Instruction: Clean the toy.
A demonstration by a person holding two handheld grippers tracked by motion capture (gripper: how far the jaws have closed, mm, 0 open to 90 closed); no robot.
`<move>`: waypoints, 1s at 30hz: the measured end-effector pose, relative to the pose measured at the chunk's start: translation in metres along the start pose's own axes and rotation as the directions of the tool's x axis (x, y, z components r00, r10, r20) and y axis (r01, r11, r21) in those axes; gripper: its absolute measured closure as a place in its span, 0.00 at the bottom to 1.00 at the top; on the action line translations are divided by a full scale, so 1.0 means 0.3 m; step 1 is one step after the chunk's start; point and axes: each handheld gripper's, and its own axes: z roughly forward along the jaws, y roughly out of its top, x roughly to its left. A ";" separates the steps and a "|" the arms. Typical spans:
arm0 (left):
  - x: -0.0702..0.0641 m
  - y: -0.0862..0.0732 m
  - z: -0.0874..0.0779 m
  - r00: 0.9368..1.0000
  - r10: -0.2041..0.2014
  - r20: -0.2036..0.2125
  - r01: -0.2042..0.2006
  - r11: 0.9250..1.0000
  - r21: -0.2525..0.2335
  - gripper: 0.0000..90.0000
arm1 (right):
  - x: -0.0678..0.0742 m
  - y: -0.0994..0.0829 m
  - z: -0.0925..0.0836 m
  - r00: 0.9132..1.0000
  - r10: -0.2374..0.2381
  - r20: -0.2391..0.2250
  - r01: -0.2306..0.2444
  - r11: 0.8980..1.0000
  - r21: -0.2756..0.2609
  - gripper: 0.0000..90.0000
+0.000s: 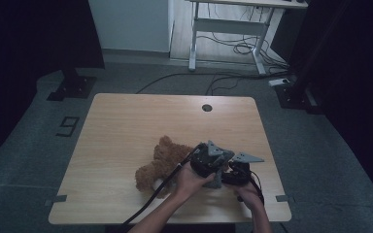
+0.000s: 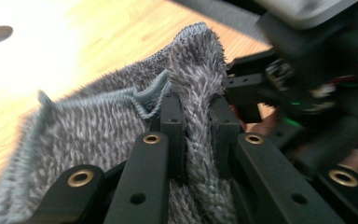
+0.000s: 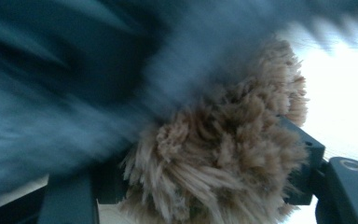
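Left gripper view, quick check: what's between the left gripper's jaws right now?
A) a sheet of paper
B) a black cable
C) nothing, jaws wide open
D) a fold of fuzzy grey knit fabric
D: in the left gripper view the left gripper has its jaws closed on an upright fold of the grey knit fabric, whose stitched edge rises above the jaws over the wooden table.

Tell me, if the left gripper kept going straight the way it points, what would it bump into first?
Probably the right gripper, close ahead beyond the grey fuzzy cloth that the left gripper pinches; depth is hard to judge.
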 end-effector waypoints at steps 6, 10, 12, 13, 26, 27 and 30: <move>0.054 -0.039 -0.046 0.997 0.003 -0.073 -0.005 1.000 -0.020 0.88 | -0.015 0.003 0.003 1.000 0.020 -0.010 -0.020 1.000 0.002 0.48; 0.108 -0.088 -0.109 0.986 0.016 -0.166 -0.019 1.000 -0.020 0.88 | -0.020 0.004 0.002 1.000 0.021 -0.014 -0.021 1.000 0.002 0.50; 0.125 -0.116 -0.148 0.983 0.021 -0.185 -0.029 0.999 -0.038 0.88 | -0.021 0.004 0.001 1.000 0.018 -0.019 -0.018 1.000 0.004 0.50; 0.133 -0.127 -0.171 0.979 0.027 -0.200 -0.036 0.998 -0.042 0.88 | -0.021 0.004 0.000 1.000 0.017 -0.019 -0.016 1.000 0.004 0.50; 0.317 -0.328 -0.364 0.953 -0.155 -0.260 0.133 0.986 -0.100 0.88 | -0.026 -0.001 -0.002 0.999 0.026 -0.031 -0.026 1.000 -0.001 0.49; 0.335 -0.337 -0.373 0.949 -0.178 -0.260 0.155 0.982 -0.106 0.88 | -0.026 -0.001 -0.002 0.999 0.026 -0.036 -0.026 1.000 -0.001 0.49; 0.391 -0.362 -0.390 0.935 -0.232 -0.267 0.211 0.972 -0.104 0.88 | -0.026 -0.003 -0.005 0.999 0.021 -0.043 -0.021 1.000 0.000 0.48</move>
